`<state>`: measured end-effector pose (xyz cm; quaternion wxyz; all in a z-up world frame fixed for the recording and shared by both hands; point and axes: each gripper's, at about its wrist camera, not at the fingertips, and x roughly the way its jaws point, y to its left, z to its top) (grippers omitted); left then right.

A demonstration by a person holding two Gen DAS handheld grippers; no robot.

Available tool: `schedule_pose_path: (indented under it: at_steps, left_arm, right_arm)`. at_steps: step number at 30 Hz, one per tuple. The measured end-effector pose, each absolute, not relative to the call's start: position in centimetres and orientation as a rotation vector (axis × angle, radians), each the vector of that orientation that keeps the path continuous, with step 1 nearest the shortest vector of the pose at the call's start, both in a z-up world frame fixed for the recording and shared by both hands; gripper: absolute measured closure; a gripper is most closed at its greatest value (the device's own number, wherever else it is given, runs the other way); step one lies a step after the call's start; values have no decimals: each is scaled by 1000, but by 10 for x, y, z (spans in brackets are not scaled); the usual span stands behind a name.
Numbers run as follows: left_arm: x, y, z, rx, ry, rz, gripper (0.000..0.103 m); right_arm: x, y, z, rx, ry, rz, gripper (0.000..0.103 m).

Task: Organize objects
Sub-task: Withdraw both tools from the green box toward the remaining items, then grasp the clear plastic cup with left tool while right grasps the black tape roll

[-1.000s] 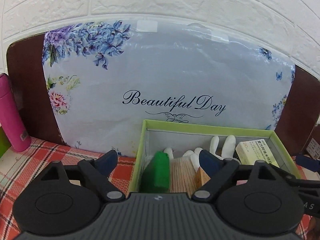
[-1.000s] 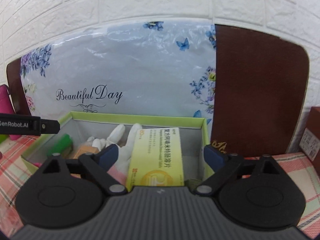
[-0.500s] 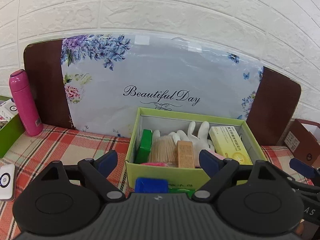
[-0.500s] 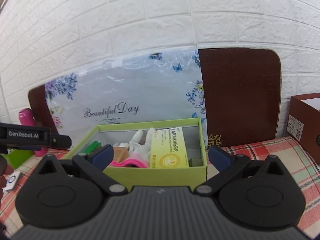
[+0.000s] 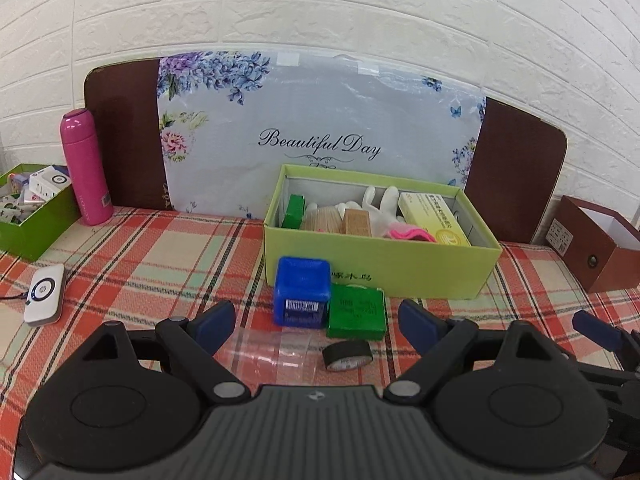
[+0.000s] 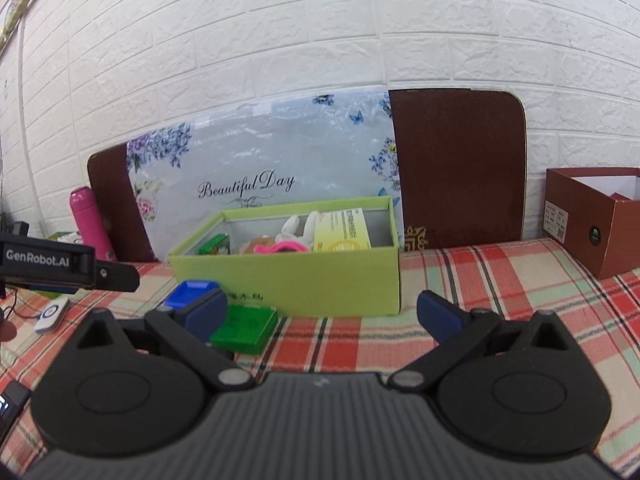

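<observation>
Light green box [image 5: 384, 268] sits on the plaid tablecloth [image 5: 160, 256], long axis running left-right along the floral "Beautiful Day" board [image 5: 320, 120] directly behind it, open top up. Inside, left to right: small green box [image 5: 294, 210] standing on edge, tan bundle [image 5: 322, 218] (can't tell what it is), wooden block [image 5: 358, 222], white glove [image 5: 380, 200] with fingers pointing up, pink item [image 5: 408, 234] mostly hidden under the box's front wall, yellow medicine carton [image 5: 434, 216] leaning lengthwise toward the box's back right. Box floor not visible.

Just in front of the box's left half: blue cube box [image 5: 302, 292], barcode side facing the camera, touching or nearly touching the front wall. Flat green box [image 5: 356, 312] lies beside it on its right. Nearer than those, a black tape roll [image 5: 347, 356] lying on its side, and a clear plastic piece [image 5: 272, 354], hard to make out, edges only.

Left gripper [image 5: 316, 320] hovers in front of the box, jaws wide, nothing between the pads. Right gripper [image 6: 322, 312] likewise: its jaws have just been opening and now stand wide and empty; its left finger [image 6: 204, 312] partly covers the blue cube box in that view.

Well left of the box: pink bottle [image 5: 86, 168] upright, a darker green bin [image 5: 34, 208] cut off by the frame edge, white small device [image 5: 44, 294]. Right of the box: brown cardboard box [image 5: 596, 252], contents not visible.
</observation>
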<state>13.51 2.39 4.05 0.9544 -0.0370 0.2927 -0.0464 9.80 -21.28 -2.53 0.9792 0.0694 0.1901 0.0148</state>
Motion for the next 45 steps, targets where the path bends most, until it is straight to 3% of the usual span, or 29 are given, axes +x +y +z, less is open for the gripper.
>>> schedule_pose_path:
  at_steps: [24, 33, 36, 37, 39, 40, 45]
  left_arm:
    - [90, 79, -21, -189, 725, 51, 11]
    - [122, 41, -14, -129, 617, 48, 11]
    - [143, 39, -27, -141, 642, 90, 22]
    - [149, 38, -31, -134, 657, 89, 31]
    - [157, 42, -40, -109, 689, 94, 50]
    - [157, 48, -44, -116, 701, 96, 69]
    - [137, 92, -43, -255, 656, 182, 71]
  right_arm:
    - [72, -177, -69, 97, 485, 139, 0]
    - [75, -176, -76, 99, 514, 134, 0]
    - [75, -179, -77, 101, 522, 127, 0]
    - [76, -179, -78, 100, 524, 128, 0]
    - [78, -179, -79, 100, 528, 130, 0]
    - [79, -179, -79, 100, 529, 134, 0]
    - [97, -165, -82, 71, 539, 172, 0]
